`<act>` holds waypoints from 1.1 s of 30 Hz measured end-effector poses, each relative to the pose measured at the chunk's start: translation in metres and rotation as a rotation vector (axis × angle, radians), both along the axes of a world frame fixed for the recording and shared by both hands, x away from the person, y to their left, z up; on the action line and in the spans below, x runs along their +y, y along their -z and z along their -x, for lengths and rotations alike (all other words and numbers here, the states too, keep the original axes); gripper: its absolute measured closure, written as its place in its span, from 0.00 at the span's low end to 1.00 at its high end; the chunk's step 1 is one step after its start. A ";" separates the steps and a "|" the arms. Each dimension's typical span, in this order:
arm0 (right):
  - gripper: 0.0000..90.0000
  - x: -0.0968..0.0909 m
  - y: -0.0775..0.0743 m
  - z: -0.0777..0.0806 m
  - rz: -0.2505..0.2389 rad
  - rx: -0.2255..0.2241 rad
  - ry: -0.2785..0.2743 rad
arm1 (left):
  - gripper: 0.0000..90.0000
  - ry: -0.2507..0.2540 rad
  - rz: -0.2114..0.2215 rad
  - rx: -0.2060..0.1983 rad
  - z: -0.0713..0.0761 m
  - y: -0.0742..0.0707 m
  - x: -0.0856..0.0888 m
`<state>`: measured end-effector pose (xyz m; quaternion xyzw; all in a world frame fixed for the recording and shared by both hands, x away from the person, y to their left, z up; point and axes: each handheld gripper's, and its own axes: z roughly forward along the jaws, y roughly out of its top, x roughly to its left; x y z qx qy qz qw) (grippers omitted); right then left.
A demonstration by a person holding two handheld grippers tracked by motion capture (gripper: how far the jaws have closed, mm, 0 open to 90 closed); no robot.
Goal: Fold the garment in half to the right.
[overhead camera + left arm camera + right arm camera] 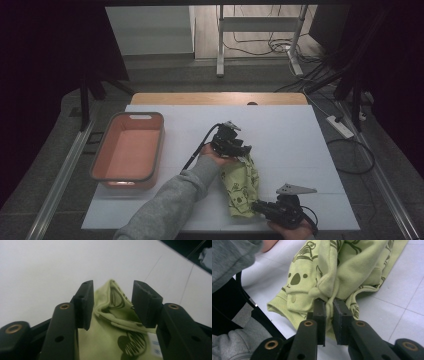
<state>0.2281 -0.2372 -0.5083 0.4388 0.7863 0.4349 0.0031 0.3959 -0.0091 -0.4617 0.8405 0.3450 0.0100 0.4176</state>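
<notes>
A light-green garment [242, 183] printed with dark animal figures lies crumpled on the white table cover [285, 130], right of centre. My left gripper [245, 151] sits at its far end. In the left gripper view its jaws [112, 302] stand apart with a fold of the garment [110, 340] between them, and the pads do not press on it. My right gripper [256, 206] is at the garment's near edge. In the right gripper view it [329, 305] is shut on a bunched fold of the cloth [352, 267].
An orange basin with a grey rim [161, 145] stands at the table's left, nothing visible inside. A grey-sleeved forearm [170, 205] crosses from the bottom toward the left gripper. Cables and a stand's legs [220, 60] lie on the floor beyond the far edge.
</notes>
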 end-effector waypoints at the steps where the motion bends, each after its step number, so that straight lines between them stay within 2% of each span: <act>1: 0.88 -0.001 0.000 0.000 -0.002 0.001 0.001 | 0.57 -0.009 0.019 -0.007 0.001 -0.005 0.005; 3: 0.83 -0.001 0.000 -0.001 0.001 0.002 0.007 | 0.55 -0.015 0.036 -0.022 0.004 -0.012 0.013; 5: 0.74 -0.001 -0.002 0.000 0.010 -0.016 0.014 | 0.54 -0.026 0.041 -0.041 0.006 -0.017 0.019; 8: 0.59 -0.001 -0.010 0.003 0.029 -0.078 0.022 | 0.54 -0.039 0.049 -0.051 0.009 -0.021 0.031; 10: 0.54 -0.001 -0.015 0.005 0.036 -0.114 0.025 | 0.54 -0.042 0.046 -0.049 0.011 -0.021 0.036; 11: 0.54 -0.001 -0.015 0.005 0.036 -0.114 0.025 | 0.54 -0.042 0.046 -0.049 0.011 -0.021 0.036; 12: 0.53 -0.001 -0.023 0.006 0.035 -0.160 0.020 | 0.55 -0.048 0.046 -0.047 0.013 -0.020 0.042; 13: 0.53 -0.001 -0.026 0.006 0.031 -0.174 0.016 | 0.55 -0.048 0.046 -0.047 0.013 -0.020 0.042; 14: 0.54 0.000 -0.032 0.006 0.024 -0.198 0.009 | 0.57 -0.046 0.037 -0.041 0.015 -0.017 0.049; 19: 0.59 0.006 -0.054 0.000 -0.001 -0.277 -0.011 | 0.65 -0.051 0.043 -0.028 0.018 -0.011 0.058; 23: 0.72 0.011 -0.070 -0.010 -0.019 -0.298 -0.050 | 0.77 -0.033 0.044 -0.018 0.018 -0.009 0.061; 25: 0.83 0.016 -0.075 -0.019 -0.021 -0.299 -0.069 | 0.87 -0.015 0.039 -0.014 0.018 -0.008 0.060; 29: 0.98 0.033 -0.072 -0.033 0.002 -0.269 -0.124 | 0.98 0.031 0.011 -0.003 0.019 -0.004 0.051; 31: 1.00 0.042 -0.066 -0.037 0.040 -0.264 -0.155 | 0.99 0.043 0.005 -0.001 0.019 -0.003 0.049; 32: 1.00 0.046 -0.060 -0.040 0.076 -0.263 -0.162 | 0.99 0.064 0.001 0.007 0.019 0.001 0.044; 33: 1.00 0.046 -0.056 -0.042 0.090 -0.253 -0.161 | 0.99 0.071 -0.003 0.009 0.018 0.002 0.042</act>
